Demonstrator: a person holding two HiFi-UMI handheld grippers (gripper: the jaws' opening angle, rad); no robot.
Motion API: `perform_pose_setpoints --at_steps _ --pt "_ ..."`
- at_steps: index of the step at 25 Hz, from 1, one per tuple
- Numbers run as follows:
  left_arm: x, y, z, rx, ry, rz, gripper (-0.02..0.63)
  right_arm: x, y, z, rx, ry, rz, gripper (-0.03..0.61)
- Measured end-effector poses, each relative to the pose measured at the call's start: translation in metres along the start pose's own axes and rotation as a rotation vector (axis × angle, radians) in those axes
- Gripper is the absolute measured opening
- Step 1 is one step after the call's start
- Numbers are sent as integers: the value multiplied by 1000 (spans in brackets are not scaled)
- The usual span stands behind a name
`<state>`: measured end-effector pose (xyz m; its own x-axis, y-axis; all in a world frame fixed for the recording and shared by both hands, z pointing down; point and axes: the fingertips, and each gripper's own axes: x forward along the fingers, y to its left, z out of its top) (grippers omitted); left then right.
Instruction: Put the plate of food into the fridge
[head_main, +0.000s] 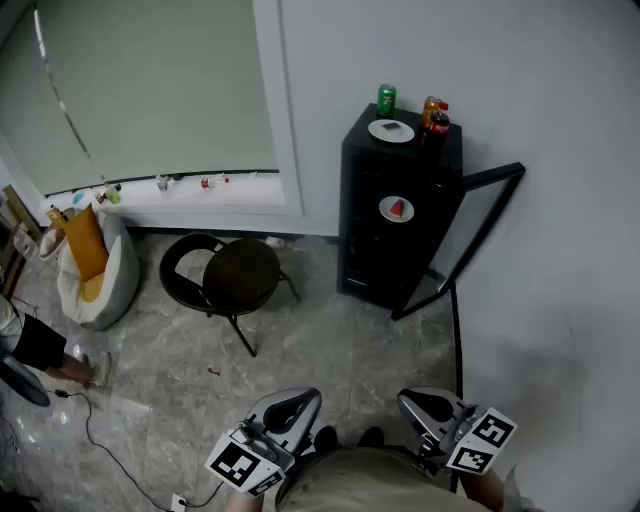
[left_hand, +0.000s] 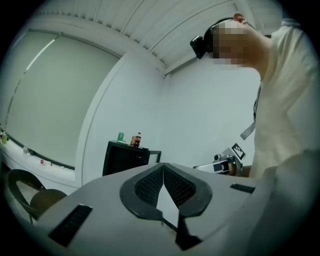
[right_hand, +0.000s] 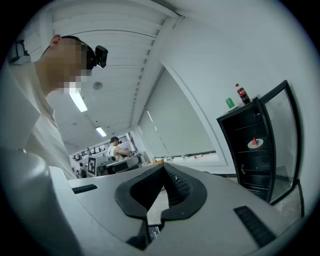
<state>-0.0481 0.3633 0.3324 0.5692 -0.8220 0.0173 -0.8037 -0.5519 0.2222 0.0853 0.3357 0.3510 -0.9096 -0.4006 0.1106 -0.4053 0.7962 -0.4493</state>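
- Red food, a wedge-shaped slice, lies on a white plate (head_main: 397, 209) that rests on a shelf inside the black fridge (head_main: 372, 265); the right gripper view shows the same plate on its shelf (right_hand: 254, 143).
- The fridge's glass door (head_main: 462, 240) stands swung open on the right, close to the wall.
- On top of the fridge sit a second plate (head_main: 391, 130), a green can (head_main: 386, 99) behind it, and two bottles (head_main: 435, 115) just beside it on the right.
- The fridge stands on the floor against the wall; left of it is a round dark chair (head_main: 230, 275), and further left a white sack (head_main: 90, 265) with something orange in it leans below the window sill.
- The left gripper (head_main: 300, 400) is low in the head view, well apart from the fridge; its own view shows the jaws clenched tip to tip with nothing between them (left_hand: 163, 165).
- The right gripper (head_main: 415, 400) is beside it, also well short of the fridge; its jaws meet at the tips, empty (right_hand: 163, 167).
- A second person (right_hand: 116, 147) stands far off in the right gripper view.
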Motion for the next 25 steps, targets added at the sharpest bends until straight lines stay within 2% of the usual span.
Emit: perform_pose_setpoints --at_steps 11,16,25 --pt "17 6 -3 10 32 -51 11 -1 -1 0 -14 -14 -47 18" --pt "5 19 -8 -10 36 -40 11 15 11 -5 4 -7 -25 20" --pt "-21 42 -13 -43 35 -30 11 32 21 -9 32 -9 -61 20"
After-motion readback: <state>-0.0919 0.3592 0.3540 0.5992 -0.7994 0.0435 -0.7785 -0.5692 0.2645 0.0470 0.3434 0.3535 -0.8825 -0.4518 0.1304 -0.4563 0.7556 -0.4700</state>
